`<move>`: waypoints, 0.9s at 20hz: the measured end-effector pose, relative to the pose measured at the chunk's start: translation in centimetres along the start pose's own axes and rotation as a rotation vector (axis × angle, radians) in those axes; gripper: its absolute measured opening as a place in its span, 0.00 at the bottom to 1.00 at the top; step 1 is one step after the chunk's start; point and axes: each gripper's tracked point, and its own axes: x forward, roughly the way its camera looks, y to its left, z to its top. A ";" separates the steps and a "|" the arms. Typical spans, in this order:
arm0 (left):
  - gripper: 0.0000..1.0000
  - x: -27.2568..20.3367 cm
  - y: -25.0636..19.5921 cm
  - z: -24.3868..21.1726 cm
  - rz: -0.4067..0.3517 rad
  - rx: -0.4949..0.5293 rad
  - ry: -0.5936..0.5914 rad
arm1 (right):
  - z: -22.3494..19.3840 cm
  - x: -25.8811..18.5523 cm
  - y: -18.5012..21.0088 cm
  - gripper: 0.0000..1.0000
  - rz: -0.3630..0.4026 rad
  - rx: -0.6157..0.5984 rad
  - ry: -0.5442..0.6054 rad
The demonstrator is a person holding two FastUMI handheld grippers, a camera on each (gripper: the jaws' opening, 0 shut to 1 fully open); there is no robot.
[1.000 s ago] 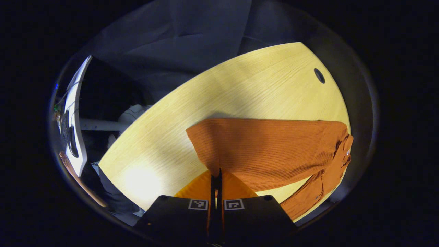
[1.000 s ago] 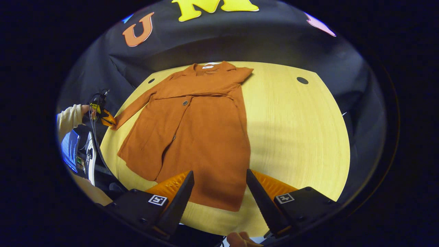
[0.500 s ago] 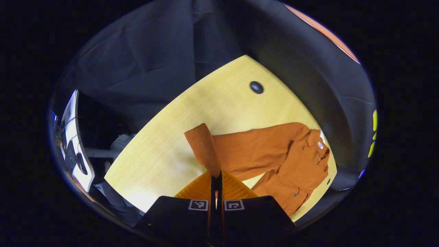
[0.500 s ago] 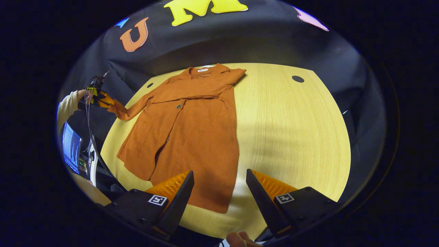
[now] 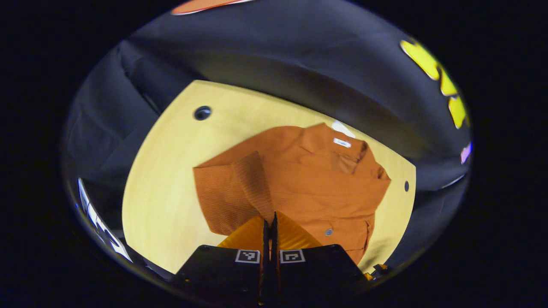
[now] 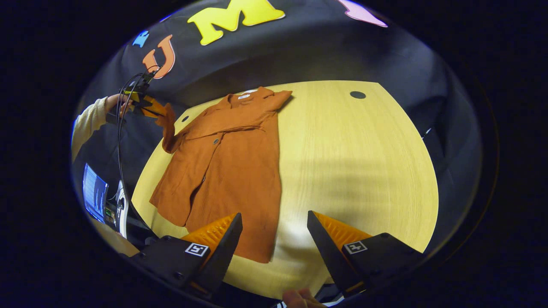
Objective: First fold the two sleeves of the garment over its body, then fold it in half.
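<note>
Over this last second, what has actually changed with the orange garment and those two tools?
The left tool, shut on the sleeve throughout, has lifted its cuff off the wooden table and swung it up toward the garment's body. The right tool stayed open near the hem, holding nothing. The other sleeve remained folded across the chest.

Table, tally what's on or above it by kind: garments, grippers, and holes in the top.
Garments: 1, the coat
Grippers: 2, left gripper and right gripper
Holes: 2, right hole and left hole
Total: 5
</note>
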 end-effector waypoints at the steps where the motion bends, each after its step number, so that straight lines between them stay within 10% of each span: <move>1: 0.03 0.6 -2.7 -0.3 -0.020 0.030 0.008 | 0.0 -0.6 -1.0 0.98 -0.010 0.028 -0.011; 11: 0.03 4.3 -23.5 -1.5 -0.153 0.265 0.110 | -3.1 -4.6 -10.7 0.98 -0.167 0.255 -0.070; 18: 0.04 5.8 -27.4 -1.1 -0.189 0.315 0.136 | -4.7 -4.4 -10.6 0.98 -0.194 0.293 -0.054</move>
